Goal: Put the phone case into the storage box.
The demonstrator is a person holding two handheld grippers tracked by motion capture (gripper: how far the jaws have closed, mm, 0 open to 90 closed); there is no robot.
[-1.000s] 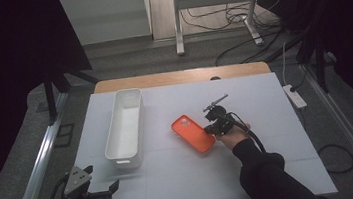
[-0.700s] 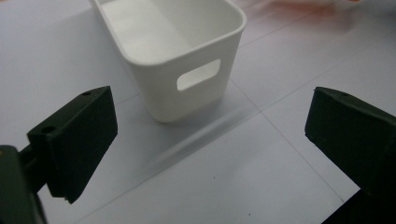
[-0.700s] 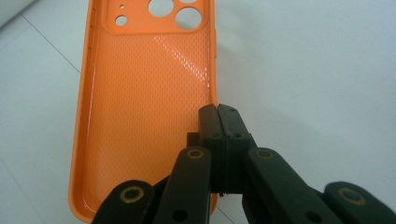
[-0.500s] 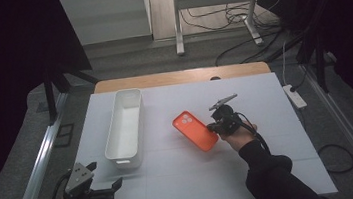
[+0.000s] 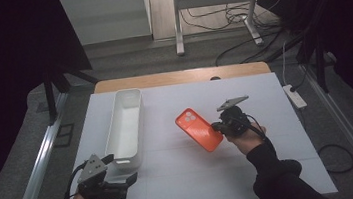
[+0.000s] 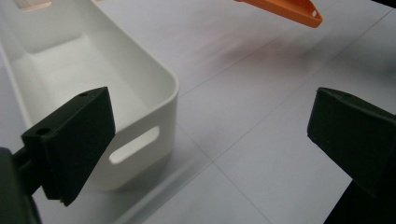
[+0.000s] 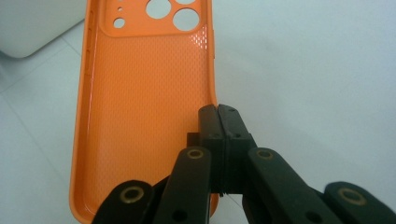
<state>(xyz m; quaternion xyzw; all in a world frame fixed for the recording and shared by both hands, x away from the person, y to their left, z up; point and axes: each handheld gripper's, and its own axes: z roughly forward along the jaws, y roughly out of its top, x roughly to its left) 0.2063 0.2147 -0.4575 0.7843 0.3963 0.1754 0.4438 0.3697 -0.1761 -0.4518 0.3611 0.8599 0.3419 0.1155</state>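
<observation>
Grip is the weak point: the right claw (image 7: pixel 218 154) has its jaws pressed together on one thin side wall of the orange phone case (image 7: pixel 144 107), near the end away from the camera holes, so most of the case hangs out beyond the pinch. In the high view the case (image 5: pixel 199 129) sits tilted above the white surface (image 5: pixel 273 169), between the hand and the white bin (image 5: pixel 125 125). Soft rubbery edges flex, so I judge a quick swing could let the case pivot or peel out and drop short of the bin. The left claw (image 6: pixel 210 140) stands spread and empty at the bin's near end (image 6: pixel 154 93); closing in carelessly, it could nudge the bin aside.
</observation>
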